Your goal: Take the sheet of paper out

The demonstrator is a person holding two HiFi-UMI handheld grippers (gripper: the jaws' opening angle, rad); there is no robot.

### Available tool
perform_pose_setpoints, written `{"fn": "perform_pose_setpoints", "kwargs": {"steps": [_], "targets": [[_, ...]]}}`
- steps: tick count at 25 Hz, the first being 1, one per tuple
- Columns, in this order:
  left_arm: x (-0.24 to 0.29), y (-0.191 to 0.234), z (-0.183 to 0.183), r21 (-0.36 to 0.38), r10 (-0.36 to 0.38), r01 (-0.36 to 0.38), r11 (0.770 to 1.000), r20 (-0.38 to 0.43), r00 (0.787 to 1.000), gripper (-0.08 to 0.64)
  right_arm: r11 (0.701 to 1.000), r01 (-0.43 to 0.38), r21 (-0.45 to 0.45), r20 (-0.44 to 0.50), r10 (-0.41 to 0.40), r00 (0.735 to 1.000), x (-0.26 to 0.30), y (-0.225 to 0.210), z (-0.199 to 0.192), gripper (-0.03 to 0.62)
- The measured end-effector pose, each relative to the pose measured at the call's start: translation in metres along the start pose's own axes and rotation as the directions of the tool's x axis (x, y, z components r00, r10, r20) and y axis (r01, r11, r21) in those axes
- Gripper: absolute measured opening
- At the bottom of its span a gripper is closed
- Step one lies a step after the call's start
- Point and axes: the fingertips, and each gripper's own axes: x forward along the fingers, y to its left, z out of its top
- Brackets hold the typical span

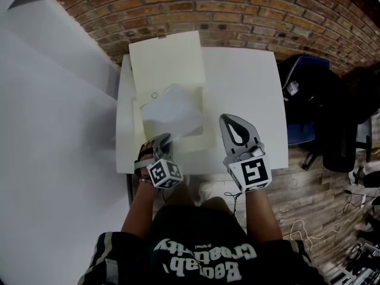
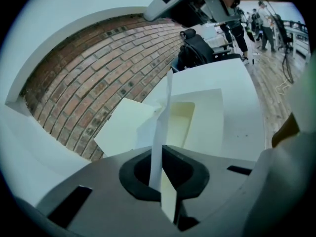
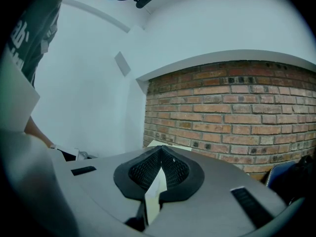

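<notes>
Left claw (image 1: pixel 161 141) clamping shut on near edge of white sheet (image 1: pixel 171 110). Sheet lying half out of cream envelope (image 1: pixel 168 58) on bench (image 1: pixel 249 82). Best pulling flat, straight toward body, avoiding tear. Right claw (image 1: pixel 230 119) sitting closed, empty, beside envelope; could be pinning it.

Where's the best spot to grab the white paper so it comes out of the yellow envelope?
Grab the paper by its near edge, from the person's side. That edge sticks out free; the far part sits at the opening of the envelope. The left gripper is shut on it there.
</notes>
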Motion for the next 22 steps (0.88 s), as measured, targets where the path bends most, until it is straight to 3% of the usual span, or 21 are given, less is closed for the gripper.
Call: {"fn": "perform_pose_setpoints", "kwargs": {"steps": [5,12,22], "targets": [[-0.013,0.016,0.011,-0.036,0.051,-0.051,0.998,0.021,0.998,0.0,1.0,0.001,0.002,0.023,-0.001,1.0,-0.005,0.0,0.009,-0.008],[-0.039,0.041,0.028,-0.17,0.112,-0.101,0.98,0.057,0.992,0.0,1.0,-0.011,-0.007,0.056,0.011,0.998,-0.019,0.005,0.02,-0.008],[-0.082,0.056,0.051,-0.423,0.144,-0.071,0.903,0.142,0.979,0.0,1.0,-0.028,-0.011,0.09,0.029,0.996,-0.045,0.013,0.029,-0.008]]}}
